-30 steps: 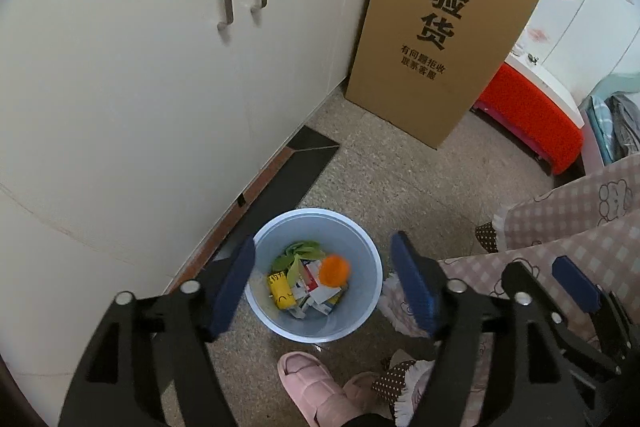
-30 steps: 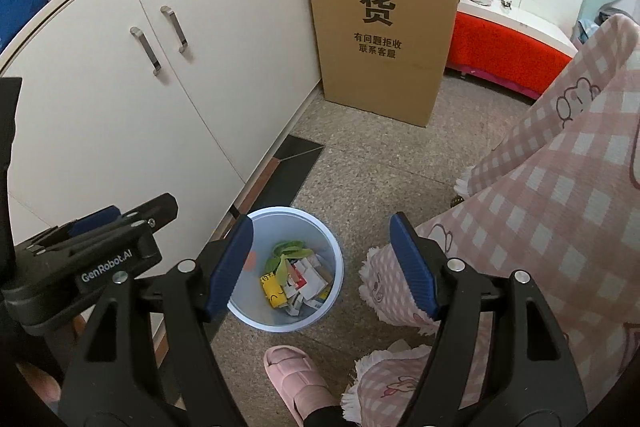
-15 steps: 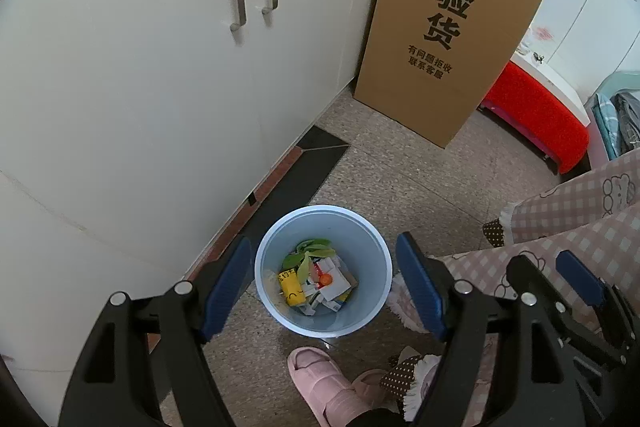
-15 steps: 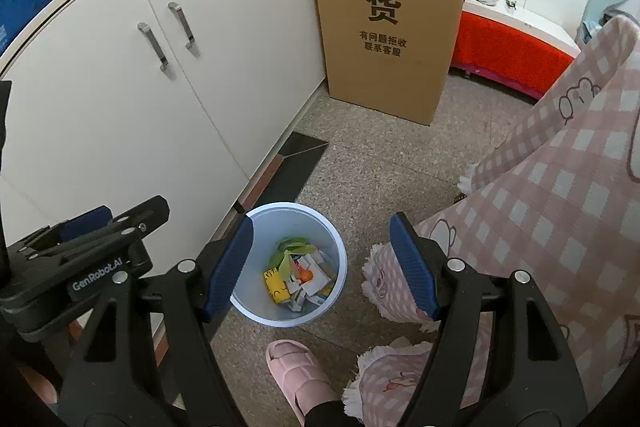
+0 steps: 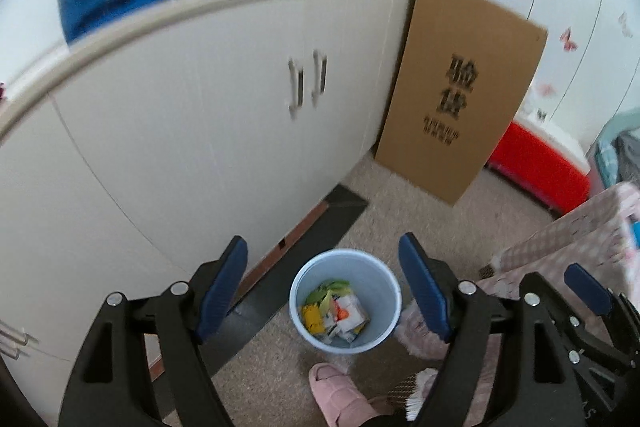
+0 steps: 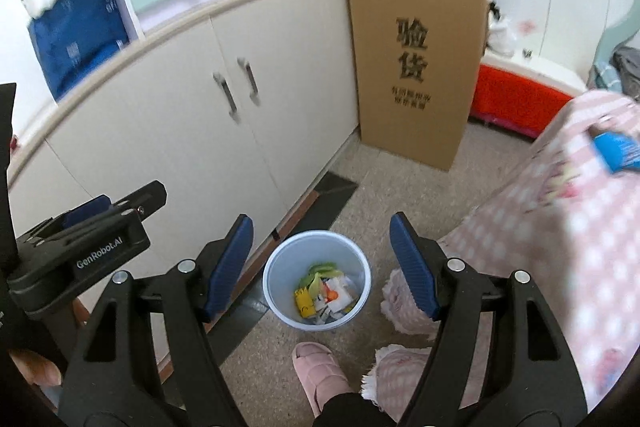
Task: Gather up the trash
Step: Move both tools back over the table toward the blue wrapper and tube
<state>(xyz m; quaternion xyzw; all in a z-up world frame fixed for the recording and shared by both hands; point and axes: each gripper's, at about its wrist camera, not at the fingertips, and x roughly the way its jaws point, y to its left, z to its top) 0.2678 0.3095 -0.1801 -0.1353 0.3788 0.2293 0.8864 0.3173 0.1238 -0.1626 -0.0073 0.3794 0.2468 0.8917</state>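
Trash bin (image 5: 376, 343) on floor by cabinet (image 5: 224, 131), full of wrappers (image 5: 334, 313). Left tool (image 5: 324, 291) wide, empty. Right tool (image 6: 322, 265) wide, empty, above bin.

Box print (image 5: 451, 98) ahead of left claw motion-blurred, small lines unreadable; bin scraps (image 6: 325, 293) between right claw's fingers too small to identify; slipper (image 6: 320, 371) partly hidden.

Smooth plastic bin (image 5: 380, 279), speckled matt floor (image 5: 384, 195)
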